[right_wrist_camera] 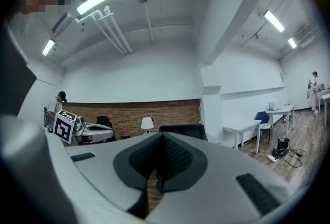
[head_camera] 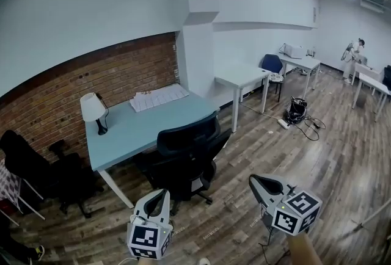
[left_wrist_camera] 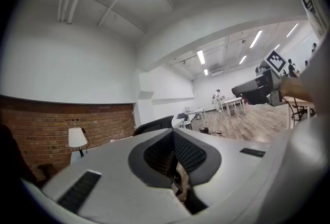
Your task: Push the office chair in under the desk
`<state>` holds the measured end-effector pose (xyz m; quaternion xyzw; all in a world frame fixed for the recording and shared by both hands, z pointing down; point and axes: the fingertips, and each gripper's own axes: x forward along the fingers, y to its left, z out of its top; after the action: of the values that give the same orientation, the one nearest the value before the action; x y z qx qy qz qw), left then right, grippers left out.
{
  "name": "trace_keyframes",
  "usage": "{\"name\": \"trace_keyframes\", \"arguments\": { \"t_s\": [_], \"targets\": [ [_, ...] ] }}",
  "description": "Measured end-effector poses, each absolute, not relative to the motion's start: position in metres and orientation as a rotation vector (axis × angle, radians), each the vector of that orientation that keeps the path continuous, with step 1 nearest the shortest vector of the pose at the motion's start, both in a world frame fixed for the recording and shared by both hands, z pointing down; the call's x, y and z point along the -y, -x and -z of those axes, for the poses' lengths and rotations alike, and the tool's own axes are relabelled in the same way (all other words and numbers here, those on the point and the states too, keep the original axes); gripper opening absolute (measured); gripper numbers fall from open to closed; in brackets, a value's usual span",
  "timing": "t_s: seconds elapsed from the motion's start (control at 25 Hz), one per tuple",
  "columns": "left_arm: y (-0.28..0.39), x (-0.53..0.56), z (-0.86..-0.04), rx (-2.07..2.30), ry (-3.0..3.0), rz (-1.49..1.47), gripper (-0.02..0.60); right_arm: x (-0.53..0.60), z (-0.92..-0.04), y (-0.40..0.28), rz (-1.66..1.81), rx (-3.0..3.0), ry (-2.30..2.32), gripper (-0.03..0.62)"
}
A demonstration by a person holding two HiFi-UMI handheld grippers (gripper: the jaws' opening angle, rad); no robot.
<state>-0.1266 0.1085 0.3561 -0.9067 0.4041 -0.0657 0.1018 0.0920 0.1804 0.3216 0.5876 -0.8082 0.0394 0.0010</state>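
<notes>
L hand-held gripper (head_camera: 165, 193) & R hand-held gripper (head_camera: 252, 179) shut, near office chair (head_camera: 186, 154).

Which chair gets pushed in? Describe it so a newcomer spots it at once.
Along the brick wall stands a light blue desk with a white lamp. The black office chair sits at that desk's near edge, unlike the black chair left by the bricks or the blue chair far back.
</notes>
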Motion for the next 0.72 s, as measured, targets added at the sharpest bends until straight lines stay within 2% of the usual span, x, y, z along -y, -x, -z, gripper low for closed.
{"name": "trace_keyframes", "arguments": {
  "t_s": [0.72],
  "targets": [
    [0.12,0.005,-0.371,-1.229,2.711,0.228,0.012,-0.069,-0.335,-0.11,-0.128,2.49,-1.865,0.015]
  ]
}}
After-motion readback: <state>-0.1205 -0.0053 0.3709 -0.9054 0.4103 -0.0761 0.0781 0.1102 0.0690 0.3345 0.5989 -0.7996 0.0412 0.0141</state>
